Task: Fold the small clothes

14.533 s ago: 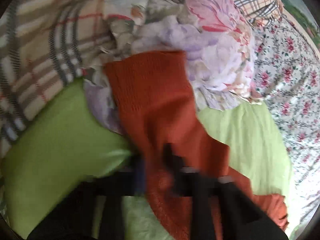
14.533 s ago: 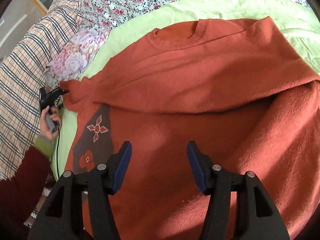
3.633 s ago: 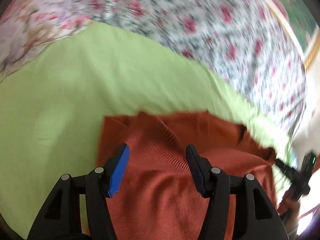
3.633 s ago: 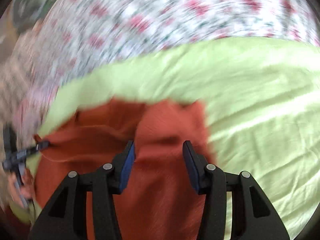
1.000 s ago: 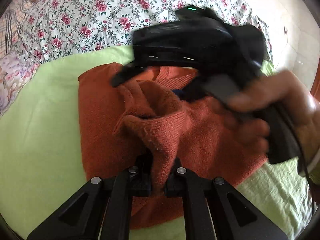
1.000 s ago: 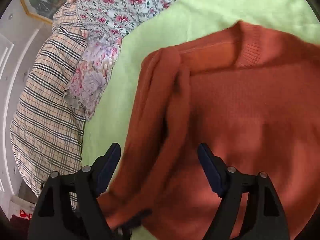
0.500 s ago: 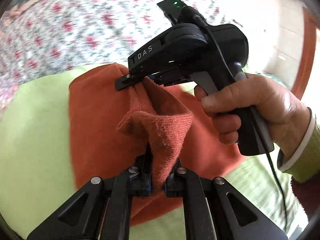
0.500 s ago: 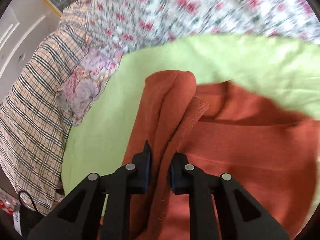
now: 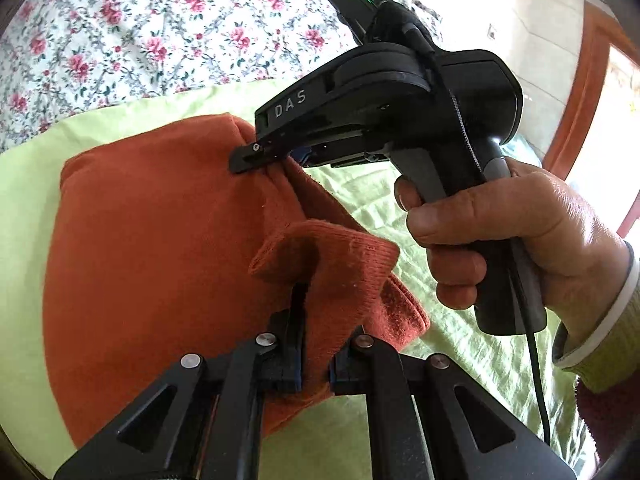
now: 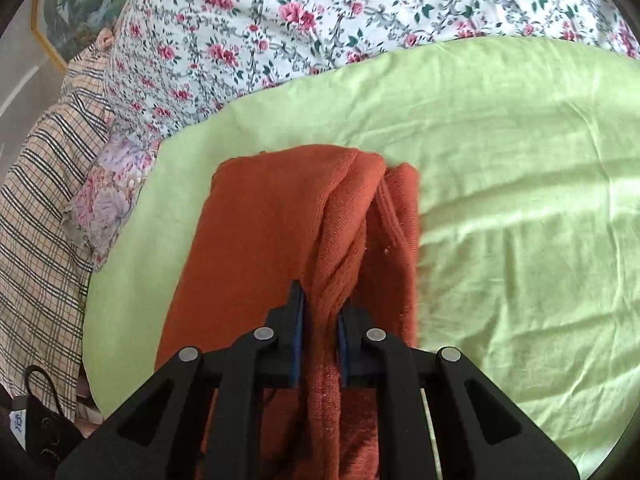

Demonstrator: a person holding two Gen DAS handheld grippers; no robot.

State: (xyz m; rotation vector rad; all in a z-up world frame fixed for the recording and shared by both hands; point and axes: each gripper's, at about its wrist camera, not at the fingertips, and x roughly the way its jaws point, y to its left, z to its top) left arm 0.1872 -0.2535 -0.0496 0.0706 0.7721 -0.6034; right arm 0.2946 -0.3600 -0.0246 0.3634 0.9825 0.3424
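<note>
Gripping the orange sweater [image 9: 152,240] with both tools, we have it bunched over the green sheet [image 9: 24,184]. Our left gripper [image 9: 316,344] has its jaws drawn narrow on a ribbed edge of the knit, which rises between them and flops over to the right of the jaws. Just ahead of those jaws, our right gripper [image 9: 260,156] comes in from the right, held in our right hand [image 9: 508,240], its tips pinching a gathered ridge of the same sweater; a cable hangs from its handle.

From the right wrist view, the right gripper [image 10: 320,320] has its 2 blue-padded jaws nearly together on a thick fold of the sweater [image 10: 272,232], which runs straight ahead of the jaws and ends in a rounded, doubled-over edge on the sheet [image 10: 520,200]. How many layers sit between the pads we cannot tell. Beyond the sweater lies a floral bedspread [image 10: 280,20], and far left of the jaws a plaid blanket [image 10: 36,208] and a flowered pillow [image 10: 108,188].
</note>
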